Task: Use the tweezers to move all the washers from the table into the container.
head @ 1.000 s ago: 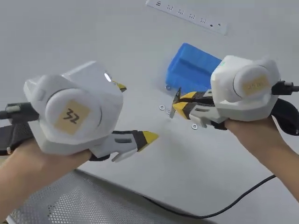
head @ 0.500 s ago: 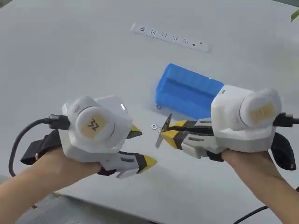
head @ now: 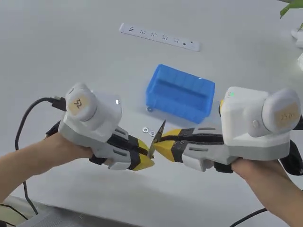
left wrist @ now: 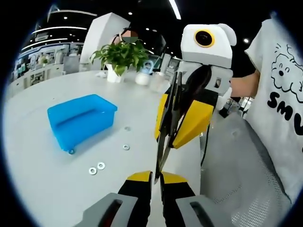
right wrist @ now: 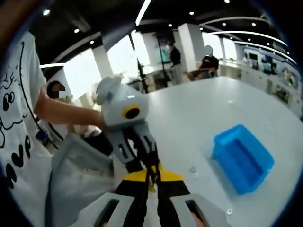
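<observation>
A blue container (head: 180, 92) stands on the white table (head: 71, 61) just beyond both grippers. Three small washers (head: 145, 129) lie on the table in front of it, and several washers (left wrist: 101, 165) show in the left gripper view. My right gripper (head: 161, 144) is shut on metal tweezers (head: 157, 137), whose thin blades (left wrist: 166, 118) point towards my left gripper. My left gripper (head: 143, 161) meets it nose to nose, and its jaws (left wrist: 156, 178) are shut on the tweezers' free end. In the right gripper view the tweezers (right wrist: 152, 182) sit between my right jaws.
A white power strip (head: 158, 37) lies at the far side of the table. A black cable (head: 21, 137) trails from the left gripper. A potted plant (left wrist: 120, 54) stands past the container. The table's near edge runs below my hands.
The left gripper, open a second ago and apart from the right one, has moved in to the tweezers and shut on their end. The head camera has shifted too.
</observation>
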Demonstrator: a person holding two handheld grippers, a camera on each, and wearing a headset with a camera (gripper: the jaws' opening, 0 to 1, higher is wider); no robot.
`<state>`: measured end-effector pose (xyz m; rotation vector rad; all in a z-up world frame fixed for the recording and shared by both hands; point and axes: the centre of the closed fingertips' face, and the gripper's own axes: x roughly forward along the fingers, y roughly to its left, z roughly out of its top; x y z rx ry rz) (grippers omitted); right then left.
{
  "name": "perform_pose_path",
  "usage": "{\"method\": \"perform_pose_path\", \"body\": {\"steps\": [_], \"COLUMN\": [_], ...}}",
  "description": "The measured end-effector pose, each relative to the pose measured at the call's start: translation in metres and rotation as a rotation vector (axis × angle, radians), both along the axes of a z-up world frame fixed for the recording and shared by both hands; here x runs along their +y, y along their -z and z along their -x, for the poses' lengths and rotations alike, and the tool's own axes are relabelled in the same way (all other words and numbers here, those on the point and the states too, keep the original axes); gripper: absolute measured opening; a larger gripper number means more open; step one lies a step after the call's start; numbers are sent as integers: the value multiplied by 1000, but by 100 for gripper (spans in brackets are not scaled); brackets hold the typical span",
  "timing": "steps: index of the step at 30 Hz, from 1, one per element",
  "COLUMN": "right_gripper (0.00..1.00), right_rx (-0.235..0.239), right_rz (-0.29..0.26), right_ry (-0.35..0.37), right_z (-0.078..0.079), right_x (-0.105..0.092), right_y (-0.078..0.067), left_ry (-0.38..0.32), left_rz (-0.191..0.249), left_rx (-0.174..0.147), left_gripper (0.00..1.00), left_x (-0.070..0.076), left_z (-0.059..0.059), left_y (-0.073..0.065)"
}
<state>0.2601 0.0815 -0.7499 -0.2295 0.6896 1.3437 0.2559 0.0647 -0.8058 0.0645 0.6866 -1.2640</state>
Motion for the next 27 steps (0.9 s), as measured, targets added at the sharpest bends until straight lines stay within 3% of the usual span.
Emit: {"method": "perform_pose_path", "body": {"steps": [6, 9, 10, 11, 12, 14, 15, 17, 19, 21, 24, 27], "right_gripper": [3, 4, 3, 0, 0, 0, 0, 0, 0, 0, 0, 0], "right_rx": [7, 2, -15, -64, -52, -42, -45, -55, -63, -63, -66, -99], "right_rz": [-14, -7, 3, 20, 21, 29, 29, 35, 48, 44, 29, 19], "right_ry": [10, 11, 20, 23, 28, 42, 45, 34, 15, -4, -8, 1], "right_z": [1, 2, 0, -6, -5, -6, -7, -7, -2, 3, 6, 1], "right_x": [-5, -8, -9, -13, -13, -16, -16, -17, -16, -12, -5, 0], "right_y": [-2, 1, 2, 3, 5, 7, 7, 7, 5, 2, -3, -7], "left_ry": [52, 68, 88, 90, 55, 69, 52, 48, 38, 50, 47, 43], "left_rz": [8, -36, -68, -83, -104, -110, -147, -195, -268, -308, -308, -324], "left_rx": [44, 17, -15, -31, -22, -39, -62, -55, -85, -100, -79, -84], "left_gripper": [0, 0, 0, 0, 0, 0, 0, 0, 0, 0, 0, 0], "left_x": [-1, 4, 7, 8, 10, 11, 15, 18, 23, 25, 22, 21], "left_z": [5, 5, 4, 4, 1, 2, -2, -1, -3, -1, 1, 2], "left_y": [-4, -3, -3, -3, -2, -5, -2, 0, 5, 8, 9, 10]}}
